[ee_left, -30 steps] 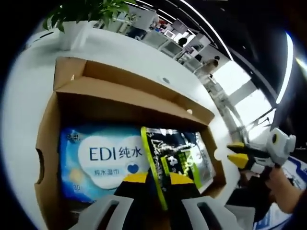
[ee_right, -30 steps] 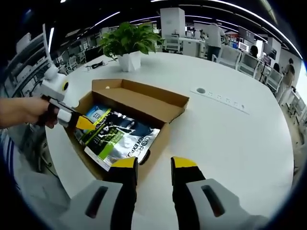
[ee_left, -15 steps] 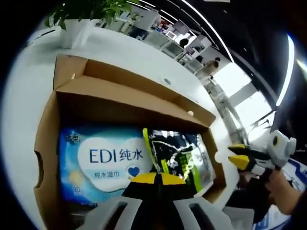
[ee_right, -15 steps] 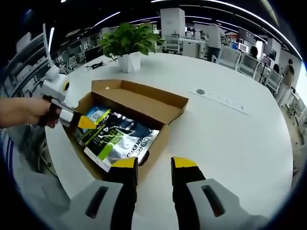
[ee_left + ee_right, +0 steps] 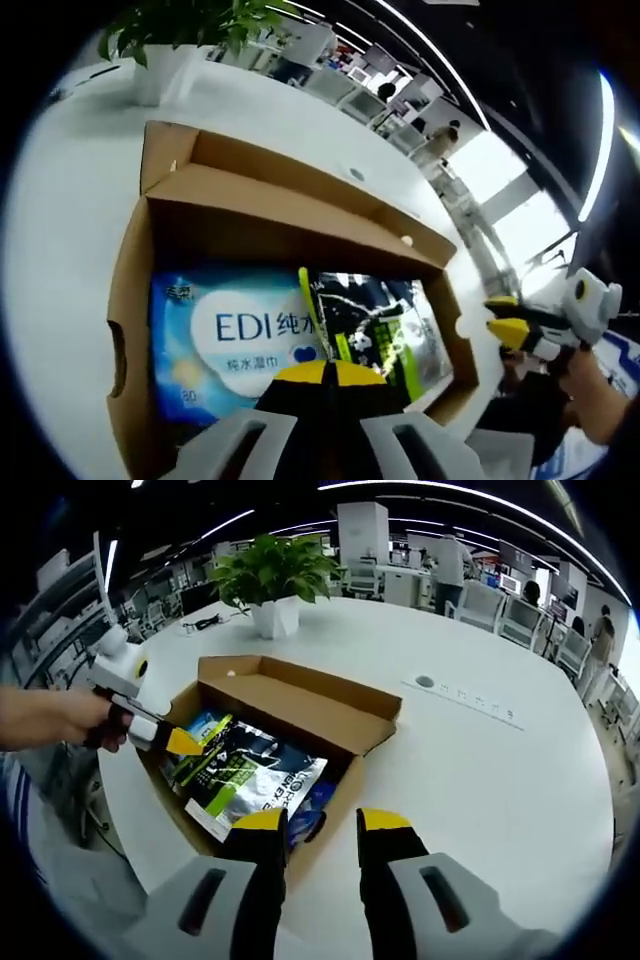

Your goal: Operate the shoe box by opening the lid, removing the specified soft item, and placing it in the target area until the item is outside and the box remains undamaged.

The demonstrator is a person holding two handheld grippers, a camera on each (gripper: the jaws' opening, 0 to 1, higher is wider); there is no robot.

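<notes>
Your left gripper (image 5: 327,372) has its yellow-tipped jaws pressed together on the near edge of the black-and-silver foil pouch with the green stripe (image 5: 375,325), which still lies inside the open brown cardboard shoe box (image 5: 250,205) on the round white table (image 5: 480,770). Beside the pouch sits a blue soft pack of wet wipes (image 5: 225,335) (printed "EDI"). Your right gripper (image 5: 322,822) hangs just outside the box's near wall, jaws spread and holding nothing. A potted green plant (image 5: 272,580) stands beyond the box.
</notes>
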